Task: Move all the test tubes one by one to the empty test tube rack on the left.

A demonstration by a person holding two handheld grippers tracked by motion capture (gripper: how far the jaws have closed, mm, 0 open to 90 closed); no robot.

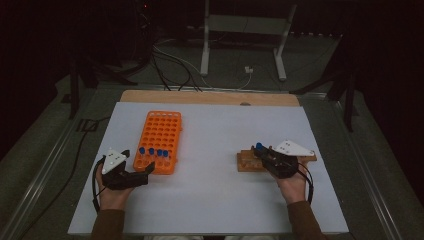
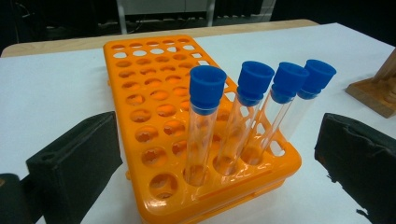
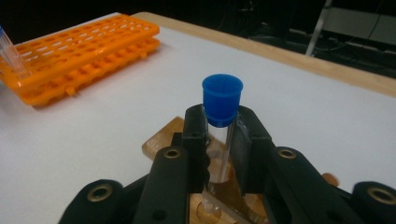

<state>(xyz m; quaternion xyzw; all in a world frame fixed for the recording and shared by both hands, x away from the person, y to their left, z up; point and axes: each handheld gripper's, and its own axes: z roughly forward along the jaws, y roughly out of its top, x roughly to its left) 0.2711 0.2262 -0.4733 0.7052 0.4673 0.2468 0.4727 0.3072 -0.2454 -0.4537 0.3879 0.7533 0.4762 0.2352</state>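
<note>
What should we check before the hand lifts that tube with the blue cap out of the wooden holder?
1. Right gripper shut on the tube: ok.
2. Tube upright in the wooden holder: ok.
3. Blue cap on the tube: ok.
4. Free holes in the orange rack: ok, many.
5. Left gripper open, holding nothing: ok.
6. Tube bottom loose in its hole: cannot tell.

A clear blue-capped tube (image 3: 222,122) stands upright in the wooden rack (image 1: 246,161).
</note>
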